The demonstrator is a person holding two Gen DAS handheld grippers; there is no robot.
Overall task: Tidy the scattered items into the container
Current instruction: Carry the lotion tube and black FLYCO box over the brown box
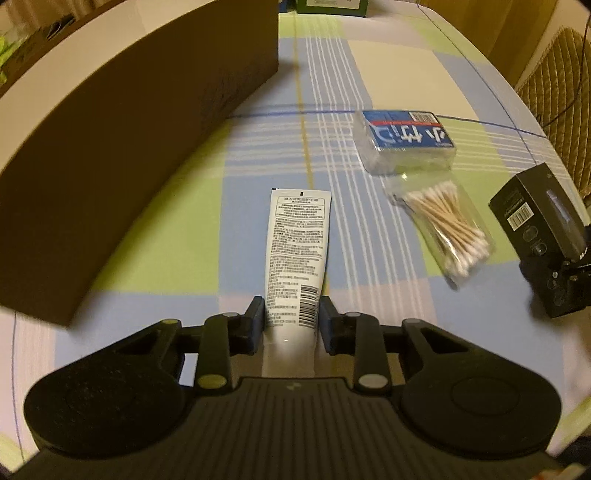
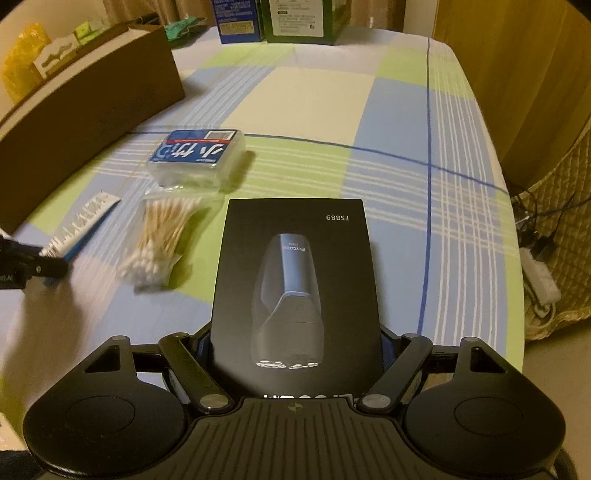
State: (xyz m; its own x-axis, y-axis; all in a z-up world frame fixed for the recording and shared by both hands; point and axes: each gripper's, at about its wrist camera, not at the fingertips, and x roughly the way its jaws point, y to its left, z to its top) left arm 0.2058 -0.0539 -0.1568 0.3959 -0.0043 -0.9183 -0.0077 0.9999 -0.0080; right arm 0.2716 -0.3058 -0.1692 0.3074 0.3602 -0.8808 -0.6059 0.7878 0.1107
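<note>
A white tube (image 1: 295,240) with small black print lies lengthwise on the checked cloth, and my left gripper (image 1: 291,317) is shut on its near end, pads against both sides. The brown cardboard container (image 1: 110,166) stands just to its left. My right gripper (image 2: 295,343) is shut on a black shaver box (image 2: 295,258), fingers against its two long sides. A clear bag of cotton swabs (image 2: 159,243) and a clear toothpick box with a blue label (image 2: 199,155) lie between the two grippers. The right wrist view also catches the tube (image 2: 81,225) and the container (image 2: 92,92).
A blue box (image 2: 240,18) and a green box (image 2: 306,18) stand at the table's far edge. A yellow bag (image 2: 26,55) and other items sit in the container. The table drops off at the right, with a quilted chair cover (image 2: 561,206) and a power strip (image 2: 539,277) below.
</note>
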